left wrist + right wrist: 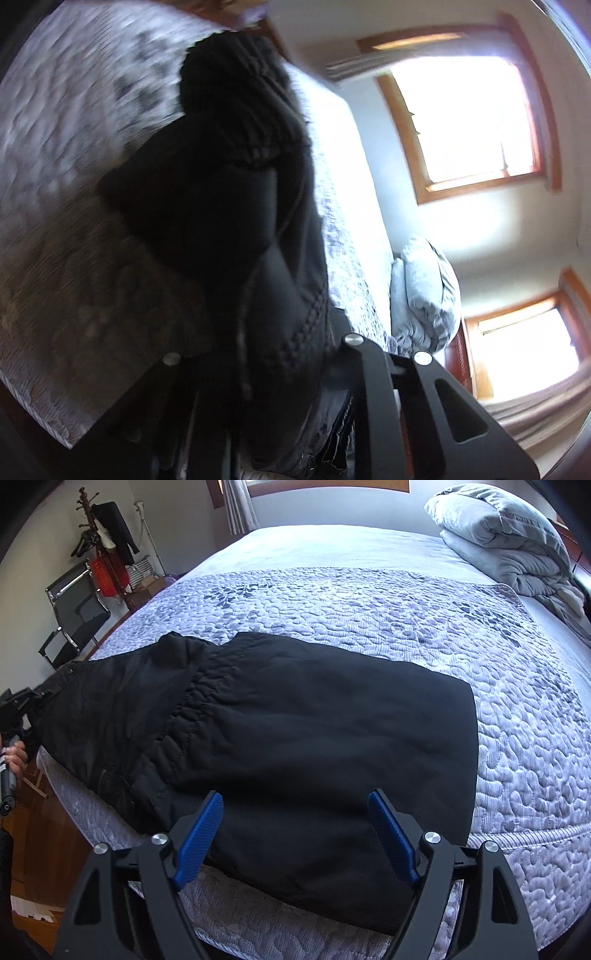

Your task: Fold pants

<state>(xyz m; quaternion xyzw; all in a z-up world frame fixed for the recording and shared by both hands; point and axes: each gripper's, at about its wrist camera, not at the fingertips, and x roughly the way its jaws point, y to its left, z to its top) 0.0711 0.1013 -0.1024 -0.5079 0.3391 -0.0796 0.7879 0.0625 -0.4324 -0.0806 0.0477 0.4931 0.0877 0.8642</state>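
Nearest, our right hand-held gripper [295, 834] hovers wide open over the black pants [314, 731] on the bed [369, 602]. Our left hand-held gripper [258, 369] is clamped on the pants' end, lifted off the bed's edge. Partly folded, we judge; final fold left. Far off: folded duvet [498, 528].

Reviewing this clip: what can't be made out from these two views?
- Left gripper fingertips, left wrist view: buried under the black pants, so its grip is unclear.
- Quilt pattern, left wrist view: motion-blurred.
- Outside the window: overexposed.
- Pants' near edge, right wrist view: hidden behind the open right gripper.
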